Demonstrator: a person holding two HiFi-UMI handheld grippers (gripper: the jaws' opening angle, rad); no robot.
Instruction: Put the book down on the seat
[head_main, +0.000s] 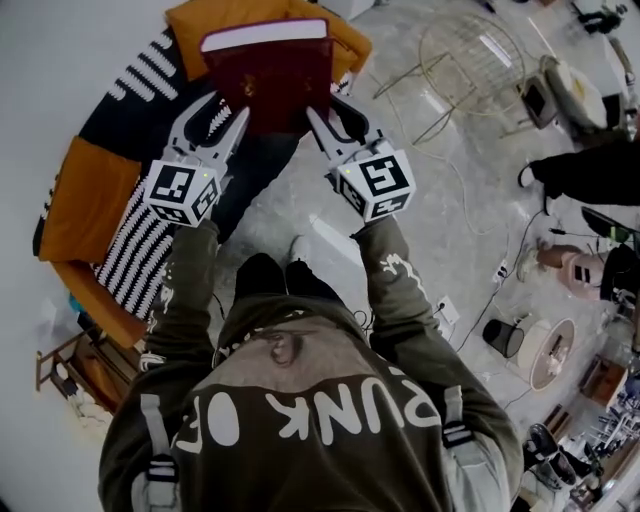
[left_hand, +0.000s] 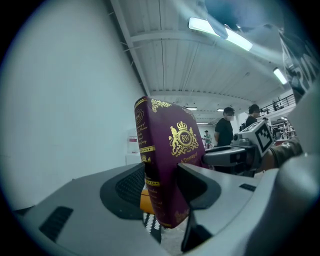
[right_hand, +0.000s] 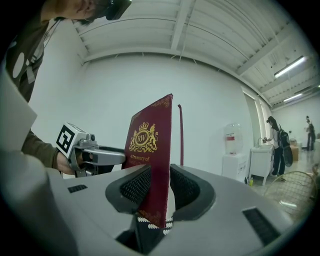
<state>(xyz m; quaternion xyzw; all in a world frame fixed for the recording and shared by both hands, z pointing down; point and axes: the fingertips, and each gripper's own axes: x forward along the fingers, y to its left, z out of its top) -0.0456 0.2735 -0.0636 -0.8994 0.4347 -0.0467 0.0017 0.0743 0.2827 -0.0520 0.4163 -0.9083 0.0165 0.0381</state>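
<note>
A maroon book with gold print (head_main: 268, 75) stands upright in the air over the curved orange and black-and-white striped seat (head_main: 95, 190). My left gripper (head_main: 220, 112) grips its left side at the spine and my right gripper (head_main: 332, 112) grips its right side. In the left gripper view the book's spine (left_hand: 156, 165) sits pressed between the pads of the left gripper (left_hand: 162, 187), and a bit of the seat (left_hand: 145, 200) shows below. In the right gripper view the book's cover edge (right_hand: 152, 150) is clamped by the right gripper (right_hand: 159, 189).
A round wire frame (head_main: 470, 60) stands on the floor to the right of the seat. A bystander's shoe (head_main: 527, 177), cables and a power strip (head_main: 445, 315) lie further right. A wooden rack (head_main: 70, 370) stands at the lower left. Two people (left_hand: 225, 132) stand far off.
</note>
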